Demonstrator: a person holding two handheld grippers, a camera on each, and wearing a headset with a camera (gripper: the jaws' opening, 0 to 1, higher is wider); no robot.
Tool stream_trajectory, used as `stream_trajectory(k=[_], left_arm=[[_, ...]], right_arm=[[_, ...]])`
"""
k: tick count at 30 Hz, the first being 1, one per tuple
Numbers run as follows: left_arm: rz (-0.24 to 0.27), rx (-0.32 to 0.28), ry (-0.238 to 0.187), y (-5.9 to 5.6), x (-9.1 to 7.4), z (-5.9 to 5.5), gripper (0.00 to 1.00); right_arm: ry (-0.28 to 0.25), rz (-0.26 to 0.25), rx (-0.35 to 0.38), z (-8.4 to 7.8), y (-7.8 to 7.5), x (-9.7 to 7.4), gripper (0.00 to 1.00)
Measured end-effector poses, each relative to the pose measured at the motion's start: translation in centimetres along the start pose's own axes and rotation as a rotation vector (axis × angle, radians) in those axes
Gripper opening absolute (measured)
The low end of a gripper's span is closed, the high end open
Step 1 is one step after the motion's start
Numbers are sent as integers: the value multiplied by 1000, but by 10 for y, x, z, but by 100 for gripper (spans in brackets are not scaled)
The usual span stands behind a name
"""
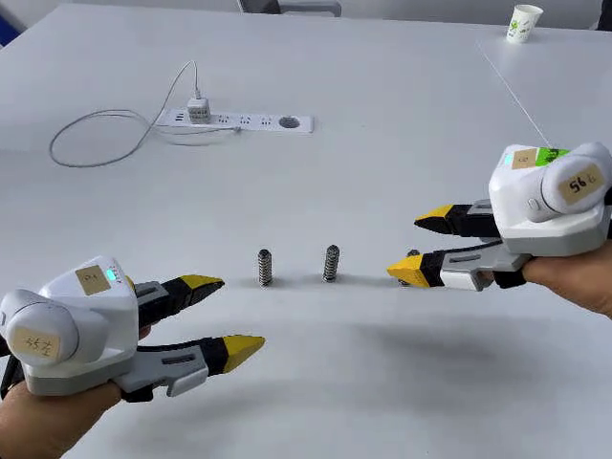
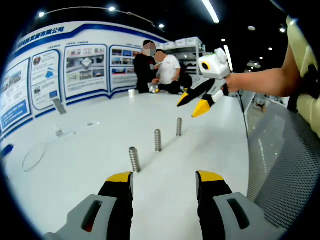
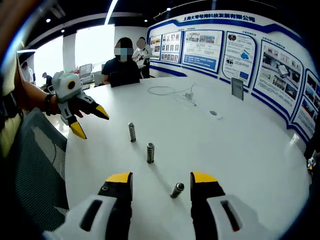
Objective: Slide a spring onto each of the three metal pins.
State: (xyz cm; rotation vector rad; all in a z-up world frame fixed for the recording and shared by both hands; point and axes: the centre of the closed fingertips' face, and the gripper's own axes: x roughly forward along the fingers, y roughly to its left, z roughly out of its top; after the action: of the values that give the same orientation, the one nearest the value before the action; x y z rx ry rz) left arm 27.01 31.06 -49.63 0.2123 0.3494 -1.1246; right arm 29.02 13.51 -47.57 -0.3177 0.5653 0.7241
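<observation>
Three pins stand upright in a row on the table (image 1: 382, 115), their long axes vertical. The left pin (image 1: 265, 268) and the middle pin (image 1: 331, 263) each wear a coiled spring. The left gripper (image 1: 222, 314) hovers near the left pin, short of it, with its jaws wide and empty. The right gripper (image 1: 418, 245) is likewise spread wide with nothing in it. In the head view its lower jaw hides most of the right pin (image 1: 412, 255). The right gripper view shows that pin just ahead between the yellow tips, touching neither. Whether it bears coils I cannot tell there. In the left gripper view all three recede in a line toward the raised right gripper, and the farthest looks ribbed like the others.
</observation>
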Motion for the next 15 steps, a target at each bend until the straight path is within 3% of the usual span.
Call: stream_trajectory(k=[15], left_arm=[[7, -10, 1, 1, -1, -2, 53]], right_arm=[[-71, -45, 64, -27, 6, -19, 56]])
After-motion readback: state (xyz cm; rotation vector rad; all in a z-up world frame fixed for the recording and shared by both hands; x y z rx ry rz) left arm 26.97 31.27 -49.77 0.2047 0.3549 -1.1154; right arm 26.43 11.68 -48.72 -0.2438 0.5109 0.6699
